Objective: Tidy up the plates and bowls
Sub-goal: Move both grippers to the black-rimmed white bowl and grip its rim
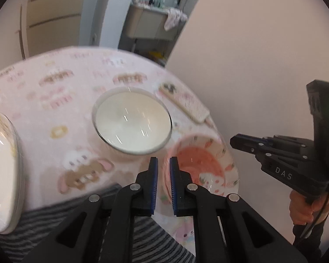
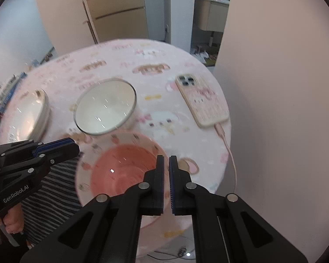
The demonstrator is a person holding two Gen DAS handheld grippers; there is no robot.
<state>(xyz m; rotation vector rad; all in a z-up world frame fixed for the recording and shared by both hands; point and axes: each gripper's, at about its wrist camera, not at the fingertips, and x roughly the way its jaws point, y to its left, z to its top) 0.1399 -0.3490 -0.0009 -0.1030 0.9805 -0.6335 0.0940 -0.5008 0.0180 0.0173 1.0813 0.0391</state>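
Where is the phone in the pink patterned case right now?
The phone in the pink patterned case lies on the table's right side, right of the white bowl, its cable trailing over the edge.

The surface [image 1: 54, 114] is viewed steeply downward at close range from each wrist; the white bowl [image 1: 132, 122] and pink bowl [image 2: 122, 168] are shared.

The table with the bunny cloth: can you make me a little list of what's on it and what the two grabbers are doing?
table: round, pink cartoon tablecloth
white bowl: upright, near the middle
pink bowl: at the near edge, red inside
white dish: at the left edge
phone: patterned case, lies flat on the right, cable plugged in
left gripper: jaws shut, nothing between them
right gripper: jaws shut, nothing between them, over the pink bowl
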